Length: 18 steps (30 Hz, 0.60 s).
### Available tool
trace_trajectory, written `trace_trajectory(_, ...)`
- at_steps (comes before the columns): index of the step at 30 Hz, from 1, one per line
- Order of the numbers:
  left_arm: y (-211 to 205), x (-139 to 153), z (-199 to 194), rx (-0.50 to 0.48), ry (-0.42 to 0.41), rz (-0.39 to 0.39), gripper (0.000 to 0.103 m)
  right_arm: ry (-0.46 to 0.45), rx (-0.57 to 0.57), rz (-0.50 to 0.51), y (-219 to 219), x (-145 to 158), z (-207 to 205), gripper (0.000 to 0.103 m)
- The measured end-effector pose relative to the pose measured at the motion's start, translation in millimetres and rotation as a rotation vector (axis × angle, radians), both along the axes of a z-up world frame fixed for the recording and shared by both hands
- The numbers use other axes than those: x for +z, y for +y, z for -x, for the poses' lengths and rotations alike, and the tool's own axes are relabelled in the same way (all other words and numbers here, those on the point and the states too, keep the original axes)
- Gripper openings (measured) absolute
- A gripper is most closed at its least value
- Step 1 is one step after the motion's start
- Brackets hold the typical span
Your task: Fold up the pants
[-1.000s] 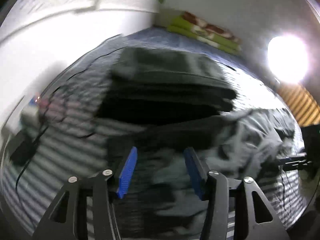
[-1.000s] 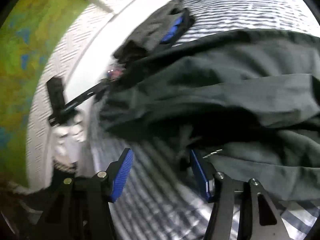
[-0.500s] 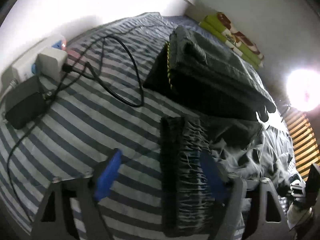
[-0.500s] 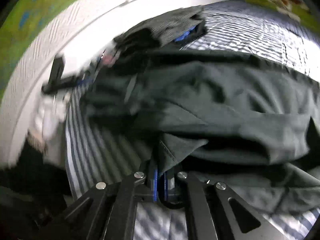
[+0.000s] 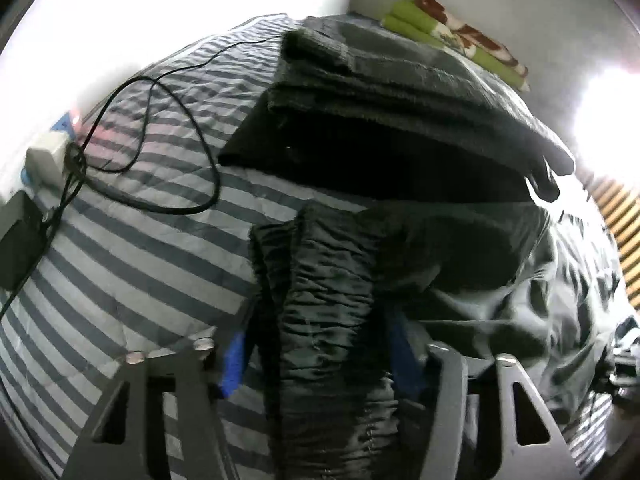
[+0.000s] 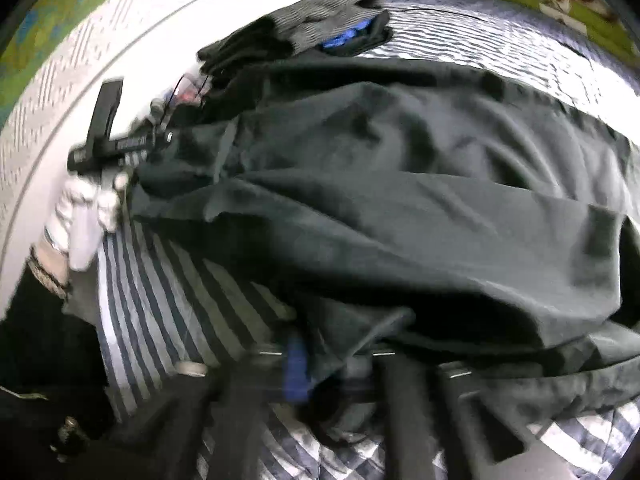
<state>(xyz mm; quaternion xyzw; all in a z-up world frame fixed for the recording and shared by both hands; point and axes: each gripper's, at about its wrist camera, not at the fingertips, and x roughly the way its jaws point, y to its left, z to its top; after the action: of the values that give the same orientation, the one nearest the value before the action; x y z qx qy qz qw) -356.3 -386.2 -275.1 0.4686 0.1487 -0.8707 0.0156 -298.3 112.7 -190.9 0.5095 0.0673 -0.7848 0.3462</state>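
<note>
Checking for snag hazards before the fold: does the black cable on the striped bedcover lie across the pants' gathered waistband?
No: the black cable loops on the striped bedcover, apart from the gathered waistband.

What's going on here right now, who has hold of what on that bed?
A person is folding dark pants on a striped bedspread with two hand-held grippers. The left gripper straddles the gathered waistband, its jaws just closing in on it. The right gripper is shut on a fabric edge of the pants. A stack of already folded dark clothes lies behind them, and a black cable trails across the bedspread.
</note>
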Motion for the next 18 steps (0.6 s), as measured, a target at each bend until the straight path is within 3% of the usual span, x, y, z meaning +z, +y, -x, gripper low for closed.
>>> trace_trajectory(1,-6,2,-2,0.02,0.005,-0.022,0.035,0.021,0.009,-0.013,-1,3,-4,0.005)
trace_trajectory(3,-18,9,-9,0.052,0.017,-0.099,0.025,0.064,0.015,-0.045,3,15,-17,0.004)
trace_trajectory(6,-19,20,-24,0.049,0.032,-0.137,0.02,0.116,0.023,-0.054,12,34,-34,0.004)
trace_trajectory(9,-5,30,-44,0.045,0.026,-0.134,0.018,0.168,0.033,-0.07,18,54,-50,0.004)
trace_trajectory(15,19,51,-100,-0.02,0.017,-0.124,0.019,0.187,0.073,-0.028,42,87,-98,0.004)
trace_trajectory(17,22,44,-109,-0.022,-0.006,-0.137,0.025,0.168,0.054,-0.028,50,81,-104,0.004)
trace_trajectory(18,21,36,-109,-0.015,-0.023,-0.131,0.032,0.128,0.049,-0.05,51,68,-104,0.004)
